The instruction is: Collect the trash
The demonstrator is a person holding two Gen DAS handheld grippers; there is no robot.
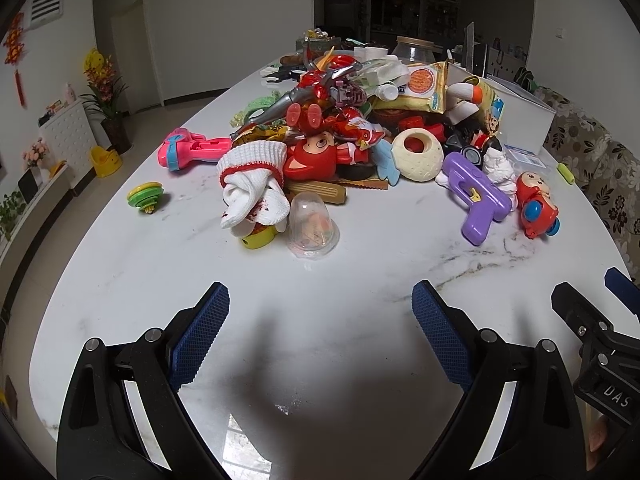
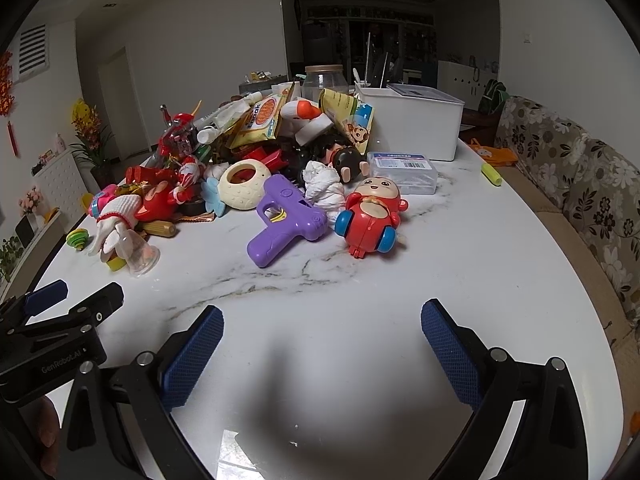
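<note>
A heap of toys and rubbish lies across the middle of the white marble table point(image 1: 120, 280). In it are a yellow snack wrapper point(image 1: 424, 88), a crumpled white tissue point(image 1: 498, 168), a clear plastic cup point(image 1: 313, 226) and a stained white glove point(image 1: 252, 184). The right wrist view shows the same wrapper point(image 2: 260, 122), tissue point(image 2: 324, 188) and cup point(image 2: 140, 256). My left gripper point(image 1: 320, 300) is open over bare table short of the cup. My right gripper point(image 2: 322, 320) is open too, short of the purple toy gun point(image 2: 286, 220), nothing between its fingers.
A white bin point(image 2: 416, 124) with a lid stands behind the heap at the right, a clear plastic box point(image 2: 404, 170) in front of it. A red doll toy point(image 2: 372, 216), a pink toy point(image 1: 192, 152) and a green spinning top point(image 1: 146, 196) lie around. A floral sofa point(image 2: 580, 184) runs along the right.
</note>
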